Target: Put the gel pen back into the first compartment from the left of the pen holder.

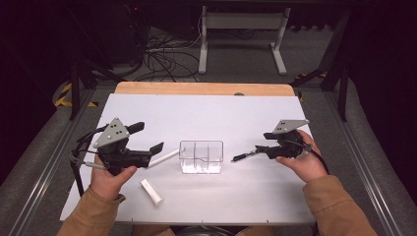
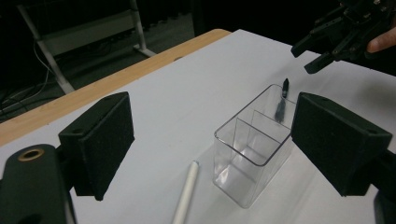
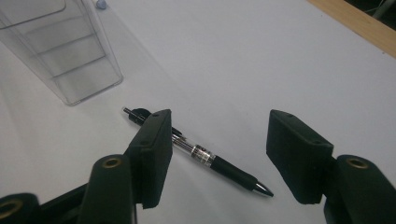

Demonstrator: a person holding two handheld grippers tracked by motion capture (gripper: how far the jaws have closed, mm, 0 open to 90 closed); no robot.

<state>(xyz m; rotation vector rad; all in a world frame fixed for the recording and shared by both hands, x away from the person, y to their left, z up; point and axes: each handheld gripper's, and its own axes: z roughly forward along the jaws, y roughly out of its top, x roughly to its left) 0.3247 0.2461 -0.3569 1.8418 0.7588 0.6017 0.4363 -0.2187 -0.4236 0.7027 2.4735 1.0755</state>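
Between pads of right tool (image 3: 217,154), jaws apart, nothing clamped: black pen (image 3: 205,156) flat on desk (image 3: 261,60), clear organizer (image 3: 60,51) just beyond. Pads to be centred across barrel, lowered, then closed squarely. Left tool (image 2: 210,144) held apart, idle.

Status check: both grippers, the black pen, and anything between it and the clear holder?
Right gripper open, jaws astride black pen lying on table. Left gripper open, empty. Clear holder upright; path clear.

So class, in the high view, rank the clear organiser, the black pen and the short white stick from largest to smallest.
1. clear organiser
2. and 3. black pen and short white stick: they look about equally long, so I will not rank them.
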